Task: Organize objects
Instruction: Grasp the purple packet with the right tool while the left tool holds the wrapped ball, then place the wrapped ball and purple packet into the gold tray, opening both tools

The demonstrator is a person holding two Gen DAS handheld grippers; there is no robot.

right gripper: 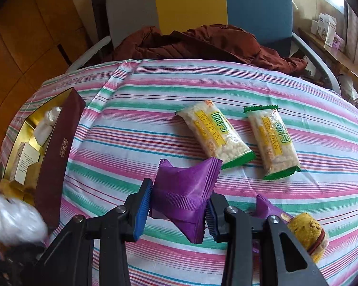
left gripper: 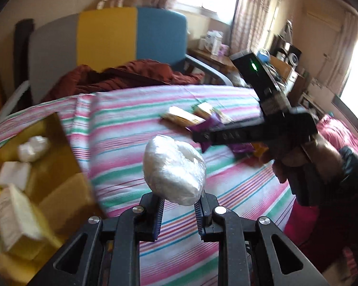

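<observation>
Since the gift box (right gripper: 52, 157) sits open at the left edge of the striped worktop (left gripper: 136, 124), both picks look bound for it. Left tongs (left gripper: 180, 206) are clamped on a white wrapped bundle (left gripper: 175, 169), held clear of the cloth right of the box. Right tongs (right gripper: 176, 208) pinch a purple packet (right gripper: 186, 190), further right of the box. Only the right view shows two green-edged snack bars (right gripper: 214, 134) and a yellow pastry (right gripper: 307, 234); only the left view shows the hand (left gripper: 307, 157) carrying the right tool.

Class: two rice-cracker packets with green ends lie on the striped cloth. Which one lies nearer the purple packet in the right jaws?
The left rice-cracker packet: its lower green end almost touches the purple packet; the other lies farther right.
</observation>
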